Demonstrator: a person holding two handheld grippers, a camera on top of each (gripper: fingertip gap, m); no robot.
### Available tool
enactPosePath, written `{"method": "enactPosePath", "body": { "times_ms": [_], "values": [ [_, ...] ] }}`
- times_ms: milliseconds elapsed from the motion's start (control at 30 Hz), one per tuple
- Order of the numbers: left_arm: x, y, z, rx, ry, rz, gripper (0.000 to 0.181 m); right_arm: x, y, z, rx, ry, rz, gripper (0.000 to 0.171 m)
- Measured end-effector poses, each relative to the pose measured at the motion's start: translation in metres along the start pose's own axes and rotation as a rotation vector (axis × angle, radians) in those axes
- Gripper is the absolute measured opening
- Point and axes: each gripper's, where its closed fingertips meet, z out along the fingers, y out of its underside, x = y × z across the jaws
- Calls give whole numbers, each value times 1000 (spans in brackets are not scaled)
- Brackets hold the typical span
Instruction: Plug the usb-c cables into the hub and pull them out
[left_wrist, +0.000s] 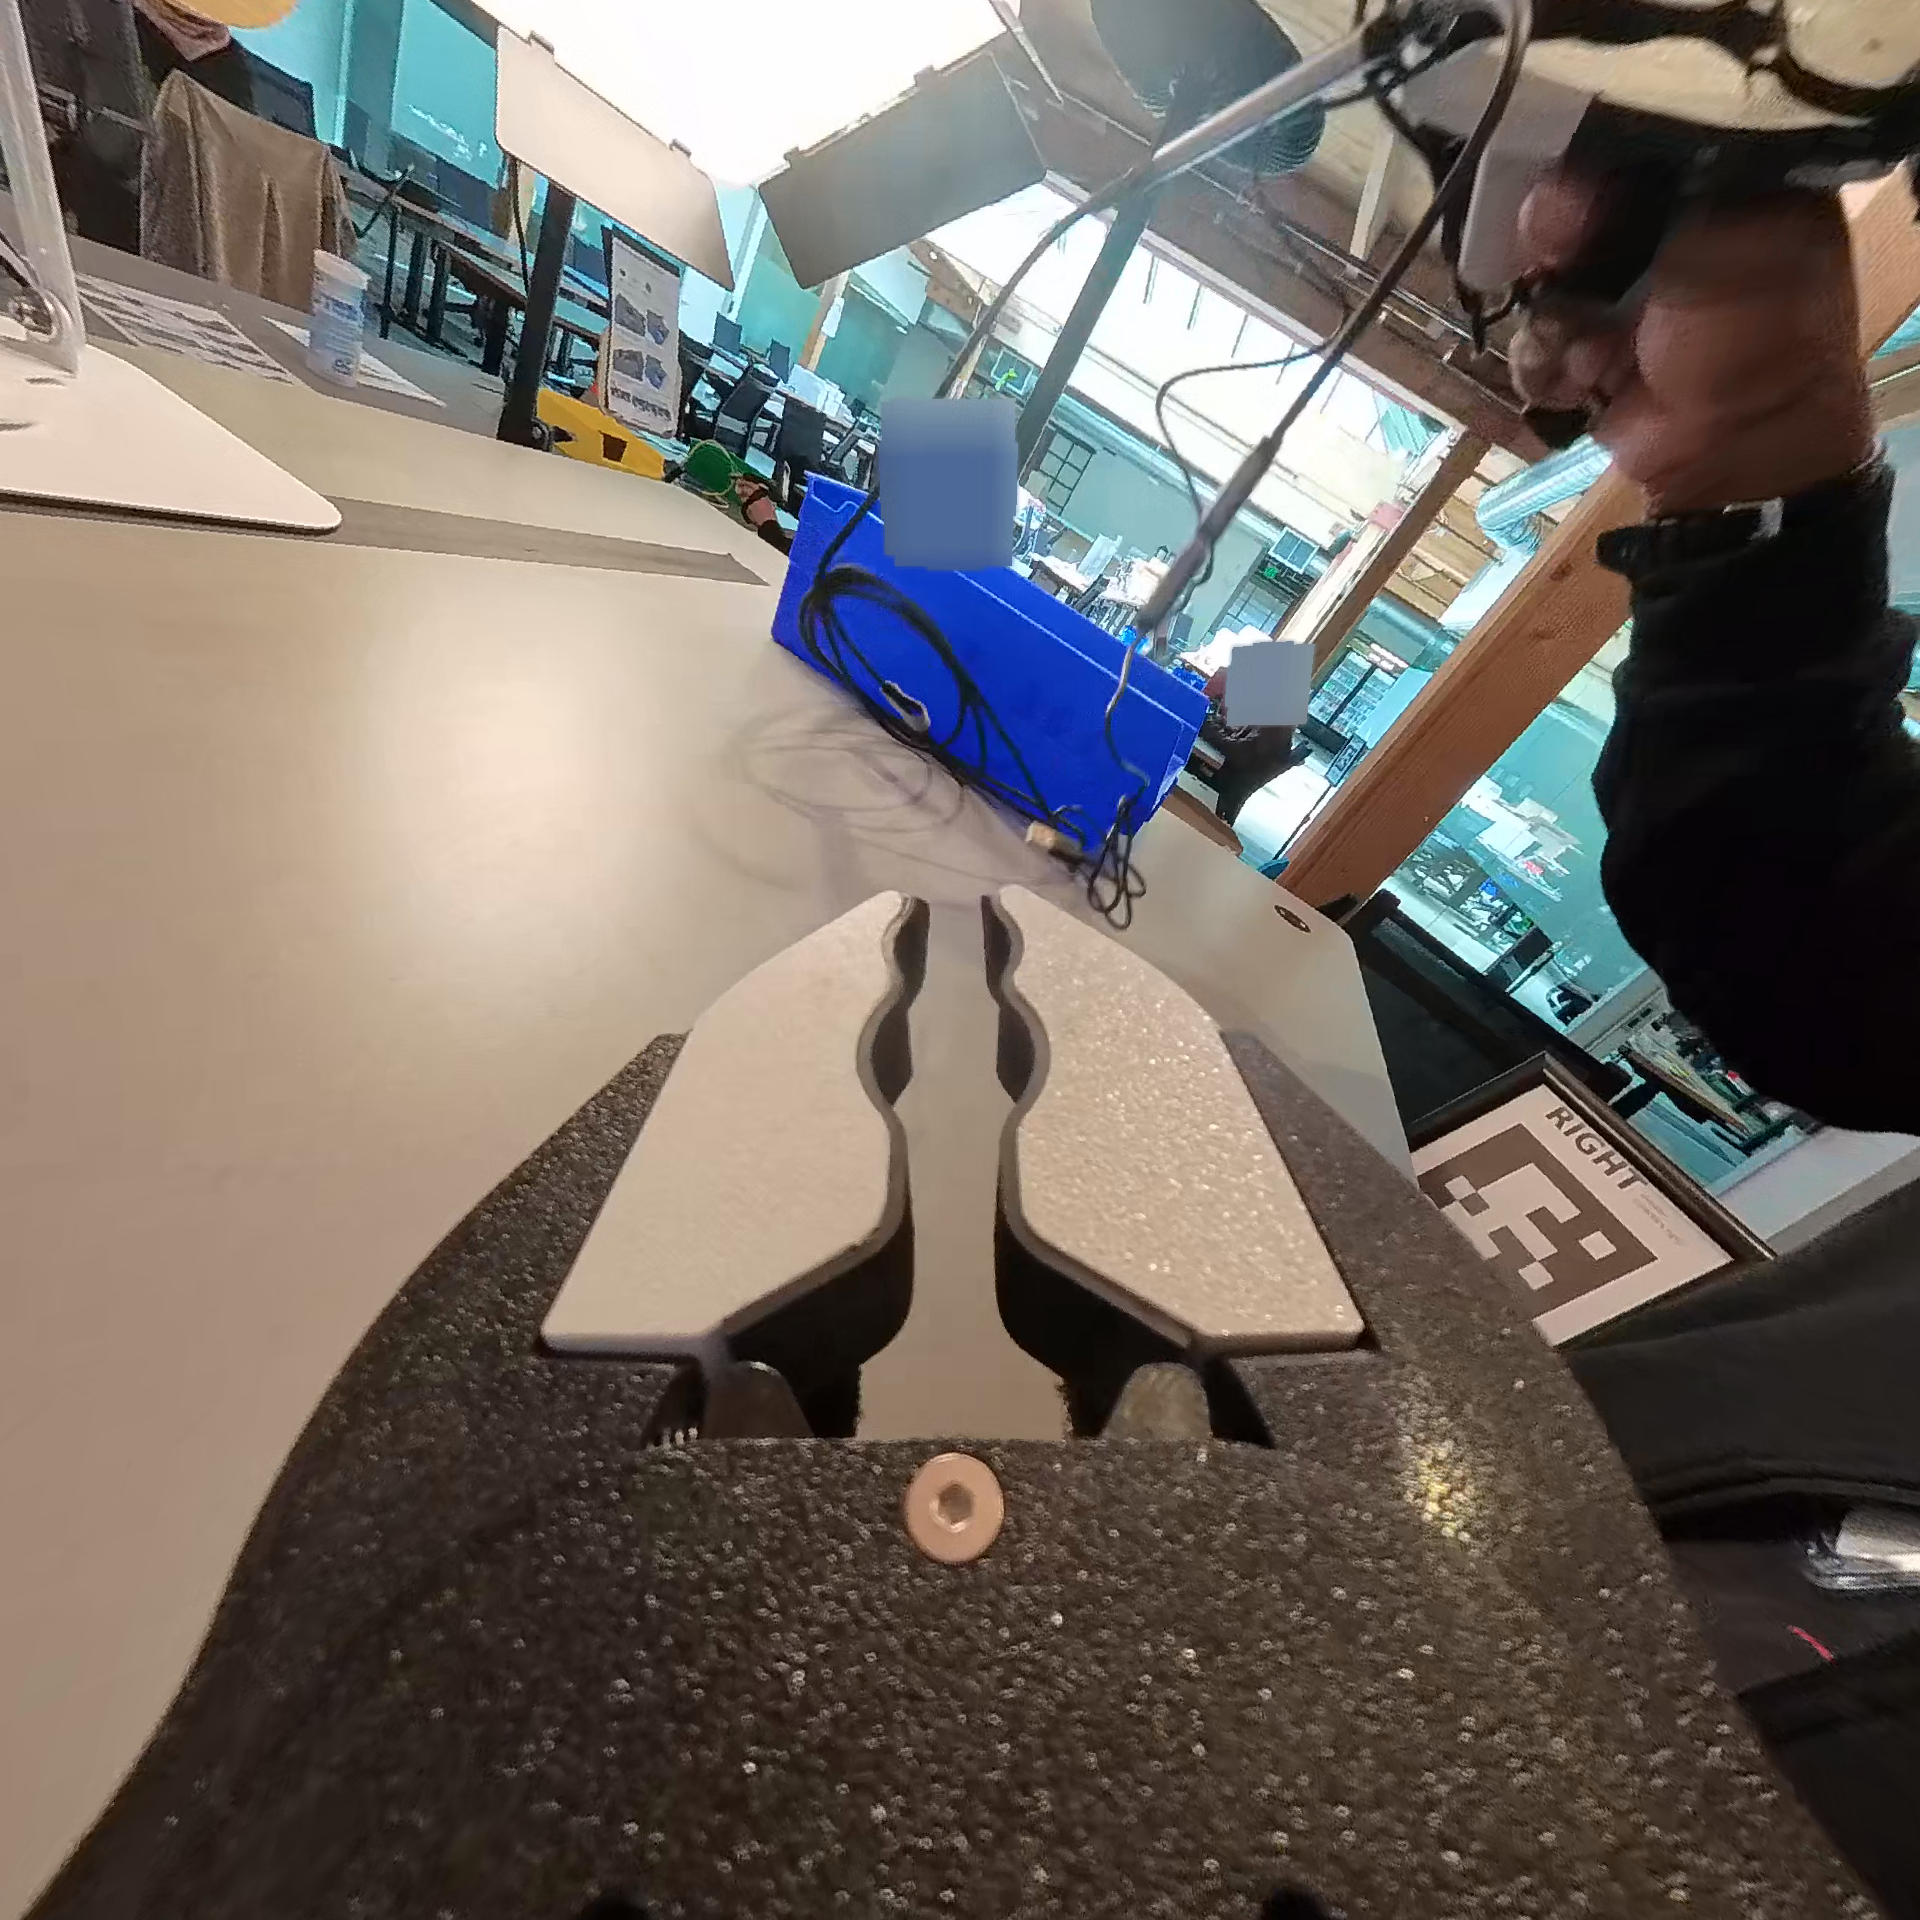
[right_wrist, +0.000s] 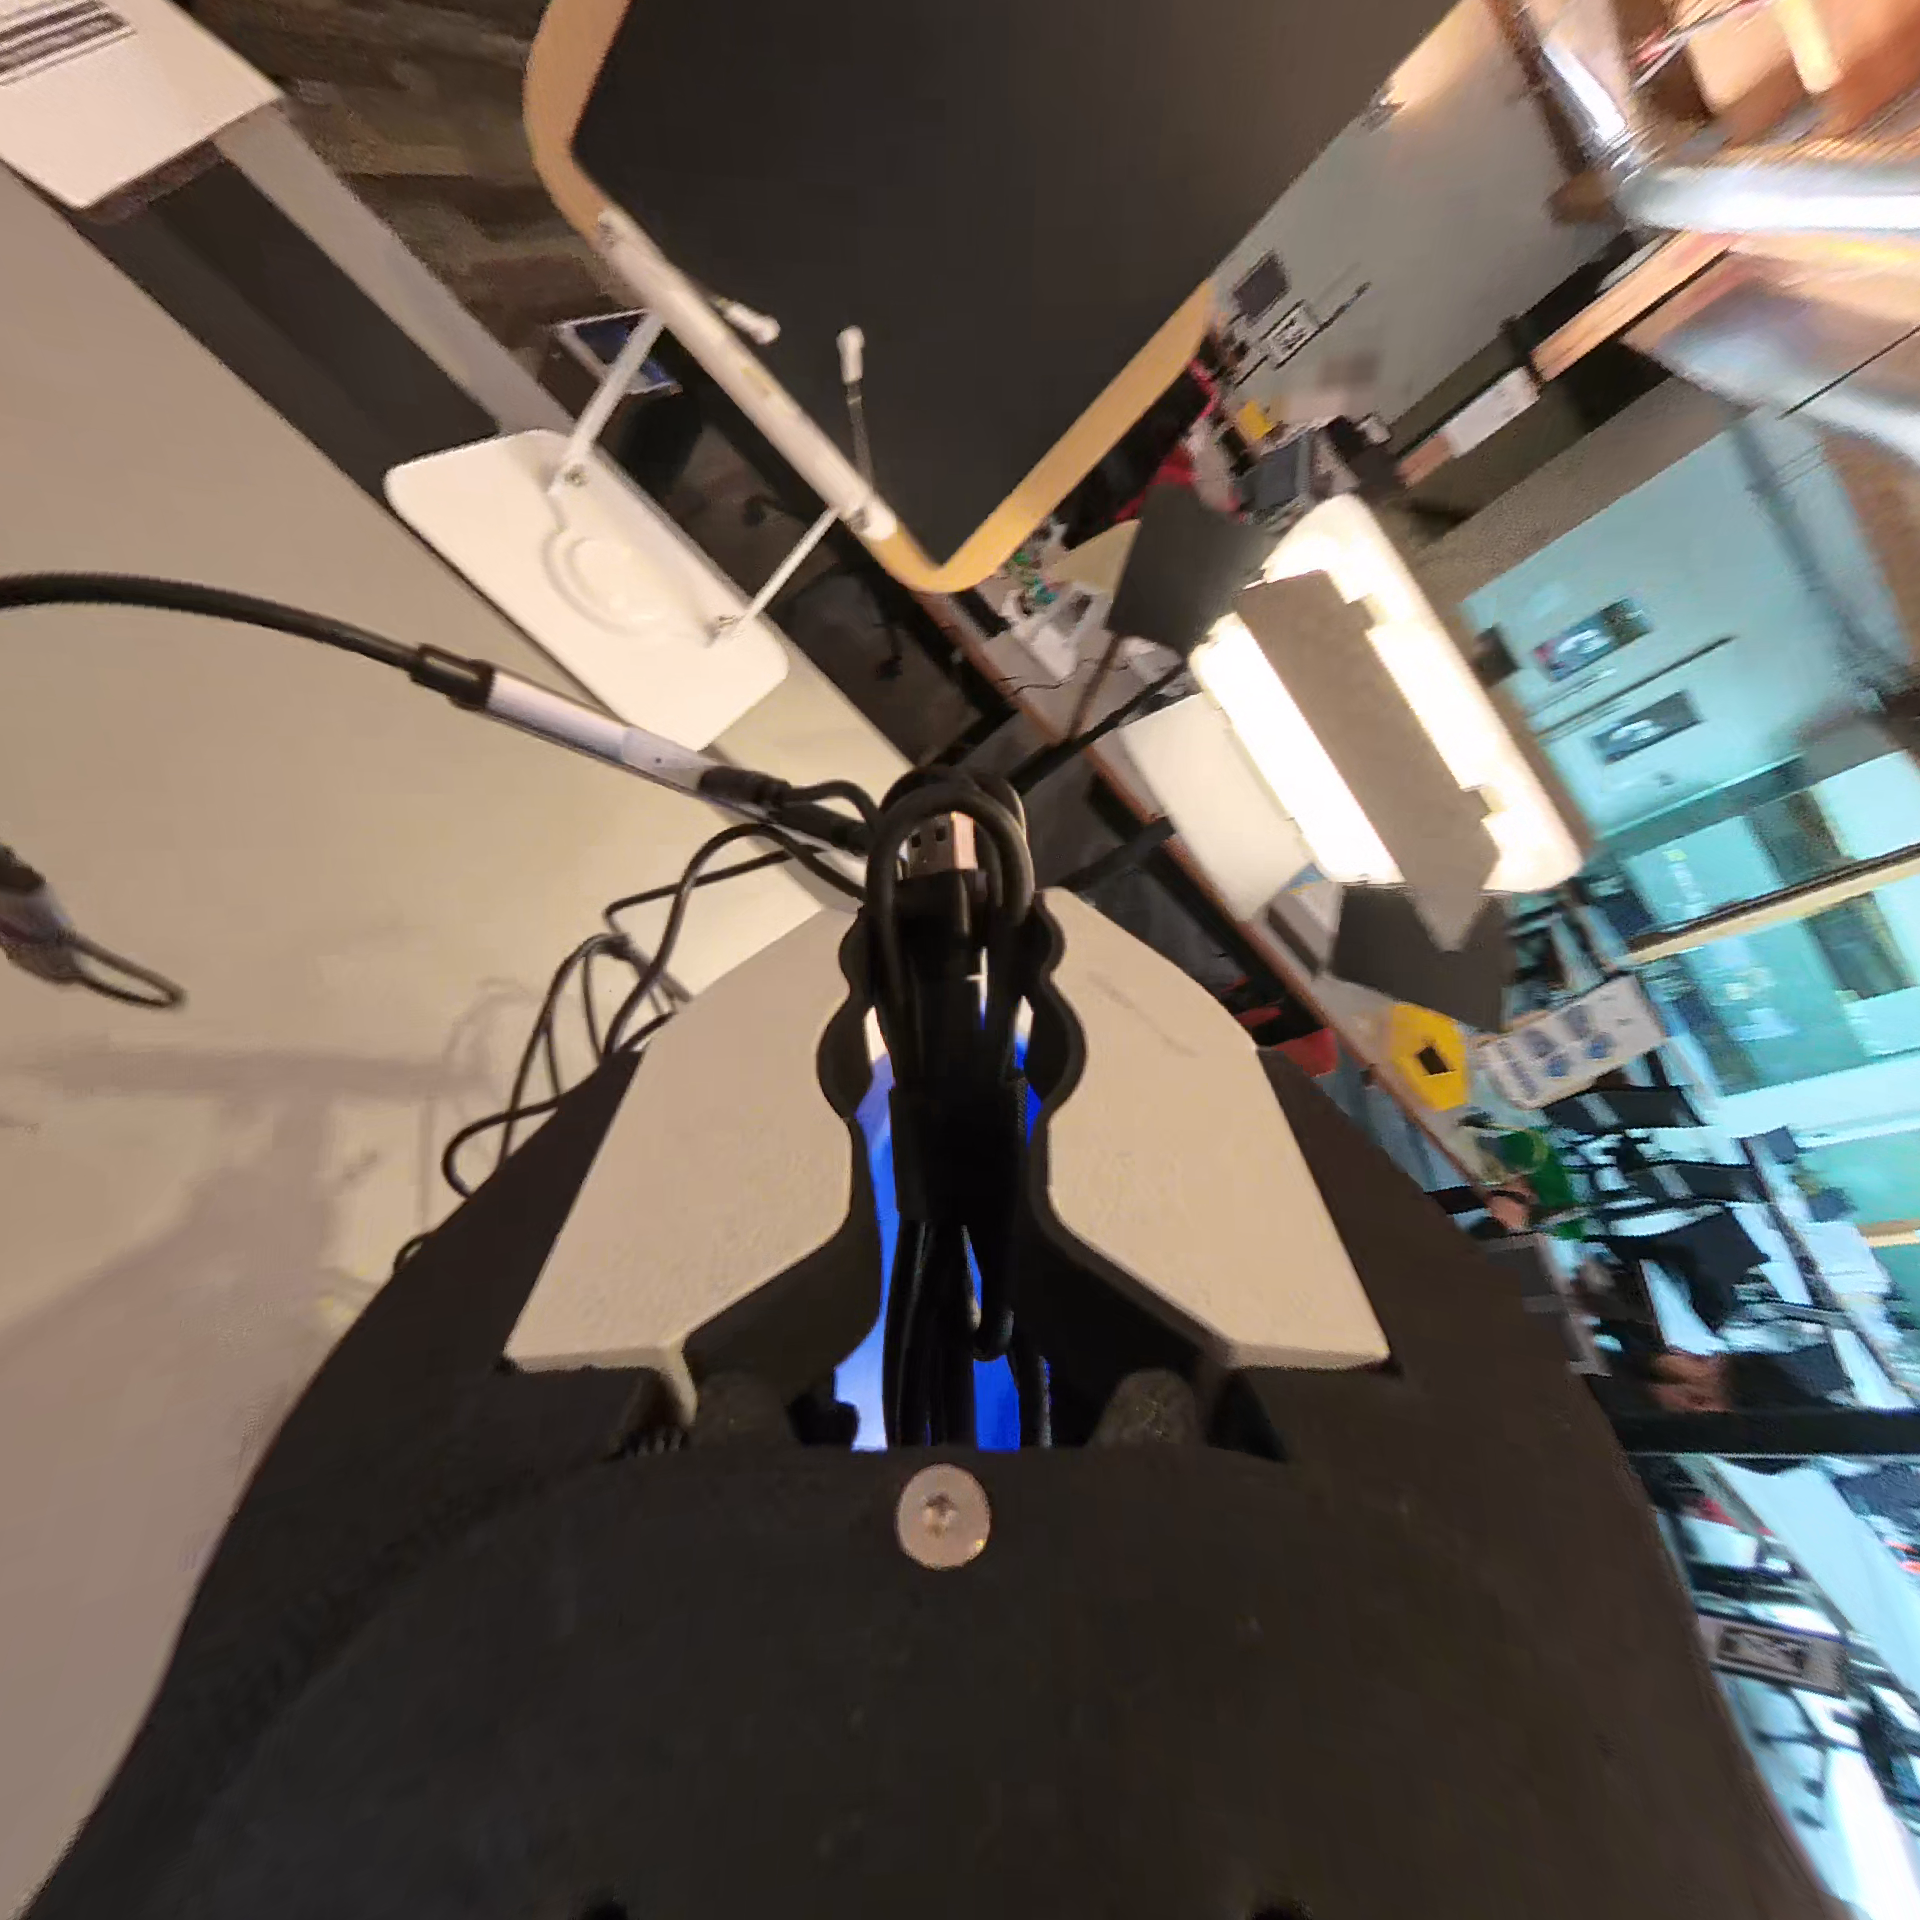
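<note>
My left gripper (left_wrist: 954, 920) hovers low over the grey table (left_wrist: 312, 831), closed to a thin slit with nothing between its fingers. Ahead stands a blue bin (left_wrist: 1039, 665) with black cable loops (left_wrist: 914, 675) hanging in front of it and a plug (left_wrist: 1044, 836) near the table. A slim silver hub (left_wrist: 1226, 499) dangles from cables under the hand (left_wrist: 1714, 343) that holds the right gripper, high at the right. In the right wrist view my right gripper (right_wrist: 951, 914) is shut on a strapped bundle of black cables (right_wrist: 951, 1039). The hub (right_wrist: 582, 727) hangs just left of it with cables plugged in.
A white stand base (left_wrist: 156, 457) and a white bottle (left_wrist: 338, 312) sit far left on the table. A square-patterned marker card (left_wrist: 1558, 1216) lies beyond the table's right edge. In the right wrist view the stand base (right_wrist: 582, 561) shows again, and a blurred plug (right_wrist: 26, 904) shows at the left edge. Some 35 cm of space lies between my two pairs of fingers.
</note>
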Motion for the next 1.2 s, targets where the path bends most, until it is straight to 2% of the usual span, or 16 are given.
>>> {"method": "enactPosePath", "body": {
  "times_ms": [233,467,633,767,833,933,1067,1200],
  "values": [
    [-3,-3,-3,31,-23,-5,9,101,-36,-44,43,225,-144,26],
    [-9,-7,-8,67,-59,-25,8,196,-60,-80,88,354,-176,27],
    [-13,-8,-8,71,-83,-37,7,245,-64,-99,129,431,-167,27],
    [-17,-7,-8,67,-102,-48,6,269,-51,-109,137,494,-158,27],
    [-19,-7,-8,68,-113,-54,6,274,-37,-107,134,494,-136,27],
    [-21,-7,-8,64,-125,-58,6,257,-1,-83,95,380,-103,28],
    [-23,-7,-8,65,-142,-62,6,208,61,-34,17,205,-40,27],
    [-25,-6,-7,55,-149,-69,6,159,127,12,-39,57,138,27]
  ]
}}
